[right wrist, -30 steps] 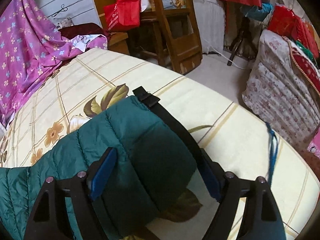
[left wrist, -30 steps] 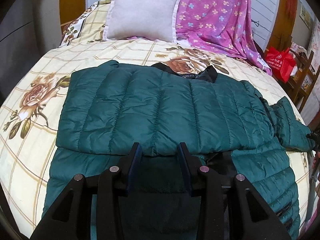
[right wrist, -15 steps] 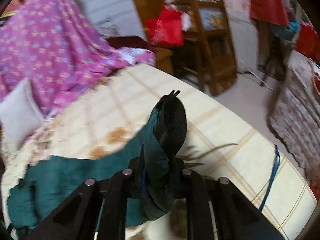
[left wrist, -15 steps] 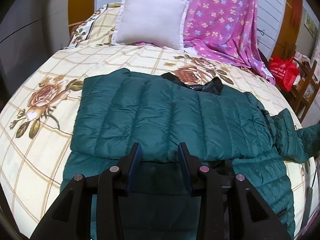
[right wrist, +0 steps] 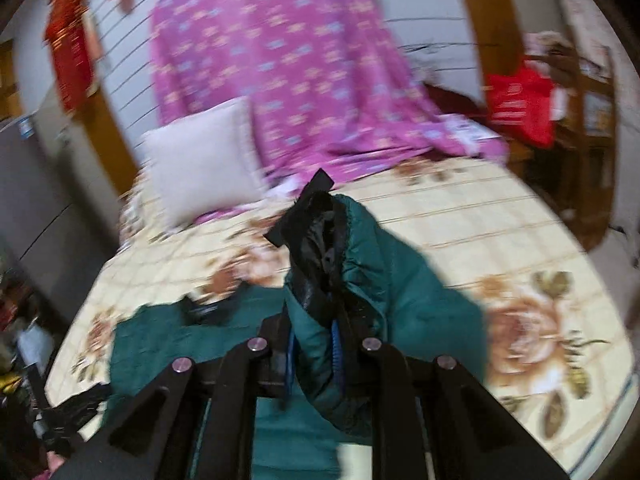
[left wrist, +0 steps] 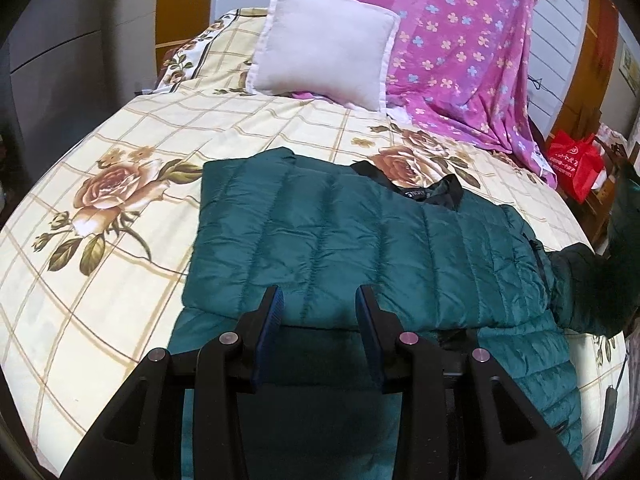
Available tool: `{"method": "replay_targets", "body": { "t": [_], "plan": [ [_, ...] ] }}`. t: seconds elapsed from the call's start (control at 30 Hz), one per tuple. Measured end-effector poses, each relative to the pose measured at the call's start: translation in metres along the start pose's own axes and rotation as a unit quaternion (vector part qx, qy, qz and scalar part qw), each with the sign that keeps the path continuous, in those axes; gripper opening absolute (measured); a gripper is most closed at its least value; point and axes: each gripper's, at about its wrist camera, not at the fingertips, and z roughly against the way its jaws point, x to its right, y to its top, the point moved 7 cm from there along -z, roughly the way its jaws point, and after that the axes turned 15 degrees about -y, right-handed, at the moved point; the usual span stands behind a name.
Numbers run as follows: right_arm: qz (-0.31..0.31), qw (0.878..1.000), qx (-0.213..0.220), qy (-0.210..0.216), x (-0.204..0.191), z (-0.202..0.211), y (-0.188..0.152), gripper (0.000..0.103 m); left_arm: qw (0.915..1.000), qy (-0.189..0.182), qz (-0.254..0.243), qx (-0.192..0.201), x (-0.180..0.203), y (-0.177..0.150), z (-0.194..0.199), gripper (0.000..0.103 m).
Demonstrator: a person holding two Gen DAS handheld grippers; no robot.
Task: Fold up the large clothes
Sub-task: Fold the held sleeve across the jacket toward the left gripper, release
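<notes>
A dark green quilted jacket (left wrist: 360,248) lies on the bed, its left sleeve folded across the body. My left gripper (left wrist: 319,300) is open and empty, hovering over the jacket's lower half. My right gripper (right wrist: 314,344) is shut on the jacket's right sleeve (right wrist: 352,264) near its black cuff (right wrist: 316,208) and holds it lifted above the bed. In the left wrist view the lifted sleeve (left wrist: 588,276) rises at the right edge. The right wrist view is blurred by motion.
The bed has a cream floral sheet (left wrist: 120,184). A white pillow (left wrist: 324,68) and a purple flowered blanket (left wrist: 460,52) lie at its head. A red bag (left wrist: 576,164) and wooden furniture stand to the bed's right.
My right gripper closed on the right sleeve, lifted it off the bed and swung it left toward the jacket body. My left gripper stayed open and drew back slightly.
</notes>
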Motion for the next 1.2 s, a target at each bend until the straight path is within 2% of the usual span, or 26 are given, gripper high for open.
{"method": "replay_targets", "body": {
  "t": [0.2, 0.3, 0.43, 0.6, 0.63, 0.67, 0.7, 0.77, 0.97, 1.1, 1.2],
  "plan": [
    [0.064, 0.995, -0.046, 0.061, -0.120, -0.035, -0.036, 0.014, 0.9997, 0.002, 0.021, 0.013, -0.020, 0.007, 0.011, 0.018],
    [0.087, 0.991, -0.069, 0.080, -0.167, -0.058, -0.058, 0.014, 0.9991, 0.003, 0.036, 0.021, -0.033, 0.010, 0.016, 0.018],
    [0.101, 0.984, -0.098, 0.110, -0.212, -0.082, -0.086, 0.014, 0.9984, 0.000, 0.051, 0.022, -0.043, 0.012, 0.016, 0.018],
    [0.124, 0.975, -0.126, 0.131, -0.245, -0.104, -0.121, 0.016, 0.9980, -0.003, 0.058, 0.023, -0.047, 0.013, 0.014, 0.018],
    [0.128, 0.974, -0.134, 0.132, -0.248, -0.107, -0.127, 0.018, 0.9978, -0.006, 0.061, 0.023, -0.048, 0.013, 0.013, 0.018],
    [0.127, 0.970, -0.147, 0.144, -0.252, -0.110, -0.131, 0.030, 0.9977, -0.009, 0.063, 0.023, -0.048, 0.013, 0.012, 0.018],
    [0.121, 0.968, -0.157, 0.155, -0.254, -0.112, -0.134, 0.049, 0.9975, -0.013, 0.066, 0.023, -0.048, 0.014, 0.012, 0.018],
    [0.107, 0.966, -0.157, 0.175, -0.254, -0.104, -0.132, 0.069, 0.9969, -0.021, 0.072, 0.024, -0.048, 0.013, 0.011, 0.018],
    [0.115, 0.972, -0.124, 0.165, -0.234, -0.071, -0.113, 0.070, 0.9952, -0.051, 0.081, 0.023, -0.038, 0.011, 0.005, 0.018],
    [0.118, 0.978, -0.106, 0.134, -0.201, -0.052, -0.103, 0.072, 0.9916, -0.090, 0.091, 0.015, -0.022, 0.007, -0.002, 0.028],
    [0.111, 0.982, -0.098, 0.114, -0.171, -0.040, -0.099, 0.072, 0.9885, -0.117, 0.096, 0.006, -0.004, 0.004, -0.009, 0.030]
  ]
}}
